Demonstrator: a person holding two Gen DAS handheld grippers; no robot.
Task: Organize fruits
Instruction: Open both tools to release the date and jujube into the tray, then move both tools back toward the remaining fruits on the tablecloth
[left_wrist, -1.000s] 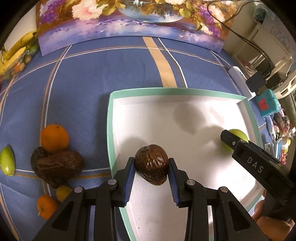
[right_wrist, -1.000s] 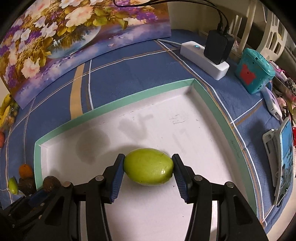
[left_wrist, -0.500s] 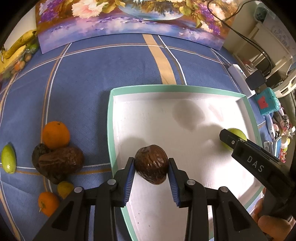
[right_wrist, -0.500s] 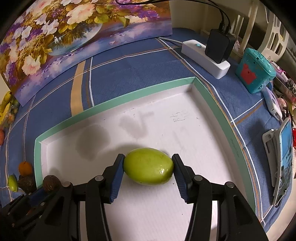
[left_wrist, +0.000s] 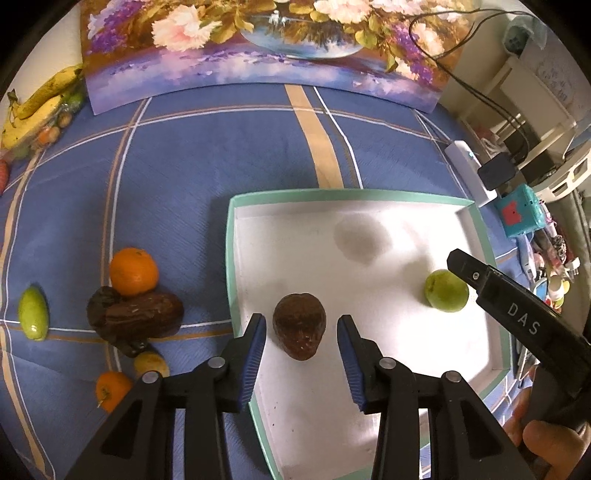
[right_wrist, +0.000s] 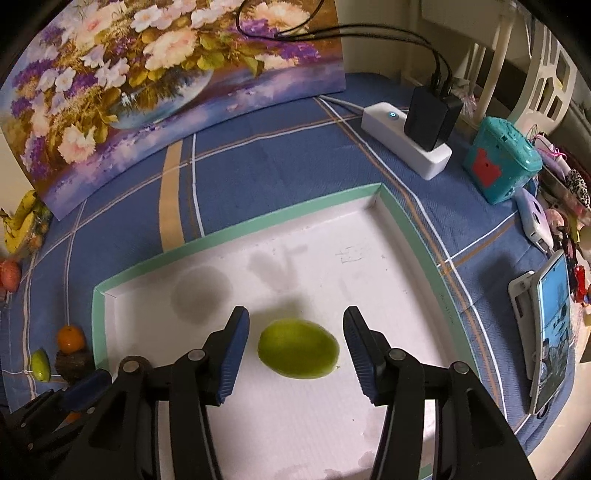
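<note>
A white tray with a teal rim (left_wrist: 231, 258) lies on the blue checked cloth. On its floor rests a wrinkled dark brown fruit (left_wrist: 300, 326), between the blue pads of my left gripper (left_wrist: 301, 324); its jaws are opening, with a gap on each side of the fruit. In the right wrist view a green oval fruit (right_wrist: 298, 349) lies on the tray (right_wrist: 236, 236) between the fingers of my right gripper (right_wrist: 296, 318), which stands open, its pads clear of the fruit. The same green fruit (left_wrist: 445, 291) shows beside the right gripper's finger (left_wrist: 509, 314).
Left of the tray lie an orange (left_wrist: 133, 272), a dark brown fruit (left_wrist: 140, 314), a green fruit (left_wrist: 33, 314), a small yellow fruit (left_wrist: 149, 363) and a small orange (left_wrist: 110, 389). Bananas (left_wrist: 37, 107) sit far left. A power strip (right_wrist: 402, 144), teal box (right_wrist: 500, 160) and phone (right_wrist: 550, 317) stand right.
Both grippers have let go: the left pads parted from the brown fruit and the right pads from the green one. Both fruits now lie on the tray. The left gripper rose slightly.
</note>
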